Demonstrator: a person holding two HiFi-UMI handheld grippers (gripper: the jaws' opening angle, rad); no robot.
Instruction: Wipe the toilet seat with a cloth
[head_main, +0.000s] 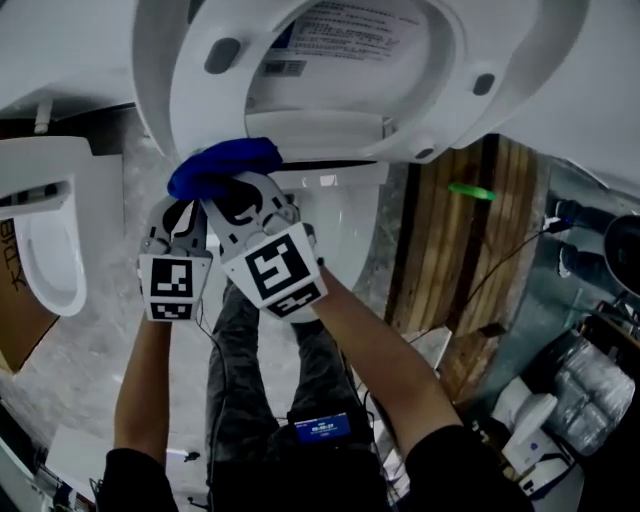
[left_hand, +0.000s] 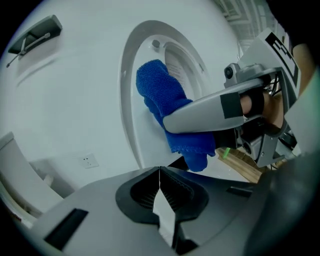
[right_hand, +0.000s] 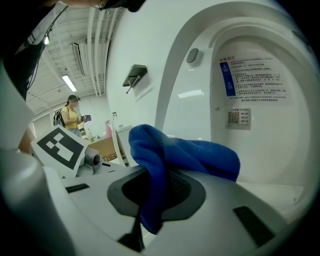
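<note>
One patch of the job is in hand, by my reading, and nothing shows as finished.

Head view: the white plastic toilet seat (head_main: 185, 95) stands raised against its lid. Its underside with the grey bumpers faces the person, and its long axis runs up and down. The bunched blue terry cloth (head_main: 225, 163) lies on the ring's lower left part, stretched crosswise to it, in the right gripper (head_main: 238, 190). The left gripper (head_main: 185, 213) hangs just beside, carrying nothing.

Left gripper view: its fingers (left_hand: 172, 192) are pressed together with nothing between them. The cloth (left_hand: 160, 92) rests on the ring (left_hand: 131, 115). Its long axis slants from upper left to lower right along the right gripper's finger, and a loose end droops.

Right gripper view: the fingers are clamped on the cloth (right_hand: 190, 150). One fold drops between them and the rest bulges right, toward the ring (right_hand: 172, 90).

No wet track or smear marks what has been covered. I judge that the ring's top arc and far side remain to be wiped.
</note>
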